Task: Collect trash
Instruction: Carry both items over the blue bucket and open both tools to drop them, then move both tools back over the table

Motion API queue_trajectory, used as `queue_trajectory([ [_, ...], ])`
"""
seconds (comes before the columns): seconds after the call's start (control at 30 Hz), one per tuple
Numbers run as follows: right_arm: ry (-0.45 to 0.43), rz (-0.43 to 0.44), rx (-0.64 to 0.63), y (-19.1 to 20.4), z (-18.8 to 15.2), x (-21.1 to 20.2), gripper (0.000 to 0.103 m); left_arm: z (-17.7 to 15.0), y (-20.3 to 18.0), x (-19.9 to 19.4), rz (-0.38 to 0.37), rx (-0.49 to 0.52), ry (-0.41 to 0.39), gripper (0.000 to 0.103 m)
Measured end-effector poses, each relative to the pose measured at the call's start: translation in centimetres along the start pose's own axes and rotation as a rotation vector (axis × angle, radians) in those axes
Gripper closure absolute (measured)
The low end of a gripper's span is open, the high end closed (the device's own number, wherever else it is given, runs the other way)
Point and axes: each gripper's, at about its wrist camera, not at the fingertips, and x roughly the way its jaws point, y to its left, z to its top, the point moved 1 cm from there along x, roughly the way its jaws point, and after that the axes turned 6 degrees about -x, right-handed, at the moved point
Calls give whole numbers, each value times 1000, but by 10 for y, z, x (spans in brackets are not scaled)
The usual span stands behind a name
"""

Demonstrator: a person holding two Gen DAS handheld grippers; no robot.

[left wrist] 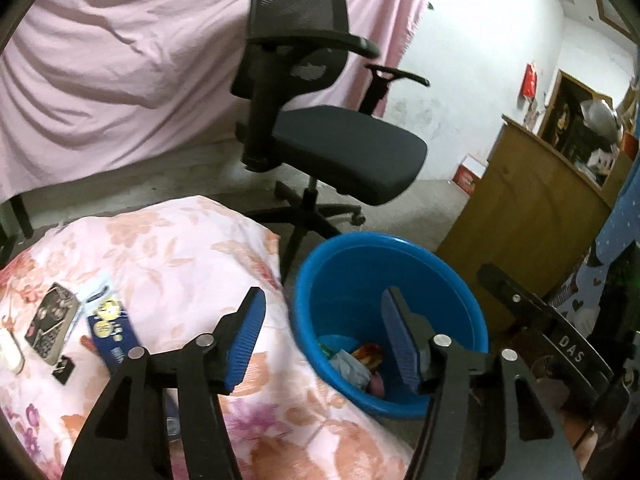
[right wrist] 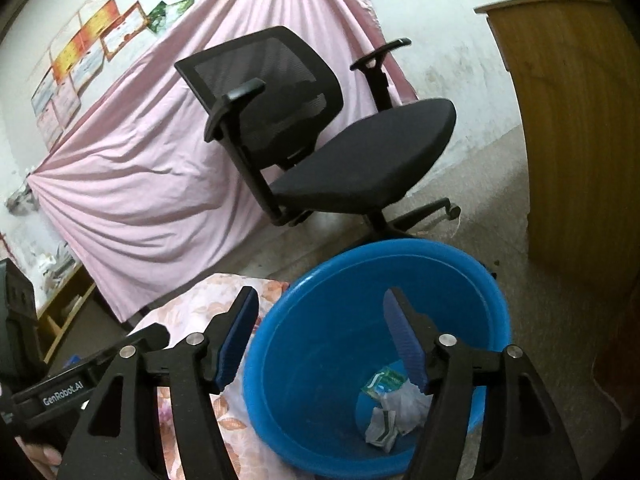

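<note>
A blue bucket (left wrist: 344,276) stands on the floor beside a floral-covered bed (left wrist: 180,248). Crumpled wrappers (left wrist: 360,364) lie at its bottom. My left gripper (left wrist: 323,300) hovers open over the bucket's near-left rim, nothing between its blue pads. In the right wrist view, the bucket (right wrist: 320,360) fills the lower middle, with white and green wrappers (right wrist: 390,404) inside. My right gripper (right wrist: 320,296) is open above it, empty. On the bed lie a blue packet (left wrist: 110,330), a dark tin (left wrist: 52,320) and a small black piece (left wrist: 64,368).
A black office chair (left wrist: 320,152) stands just behind the bucket, before a pink sheet (left wrist: 120,60). A wooden cabinet (left wrist: 520,208) is to the right. The right gripper's body (left wrist: 560,344) sits close at my left gripper's right.
</note>
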Motion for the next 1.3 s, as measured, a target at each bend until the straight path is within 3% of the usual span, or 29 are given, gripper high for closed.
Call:
queue_trajectory([
  [0.23, -100, 35, -57, 29, 9, -16, 11, 4, 27, -44, 9, -64, -143, 5],
  [0.27, -125, 49, -59, 34, 11, -19, 1, 4, 31, -53, 22, -72, -175, 4],
  [0.3, -146, 62, -64, 39, 12, -22, 0, 5, 33, -58, 30, -76, -198, 4],
  [0.7, -339, 163, -290, 123, 10, -55, 0, -6, 77, -135, 177, -74, -432, 2],
  [0.93, -376, 226, -391, 167, 0, -58, 0, -27, 109, -173, 280, -77, -531, 2],
  [1.3, -391, 291, -538, 226, -27, -55, 0, -65, 148, -211, 410, -54, -604, 2],
])
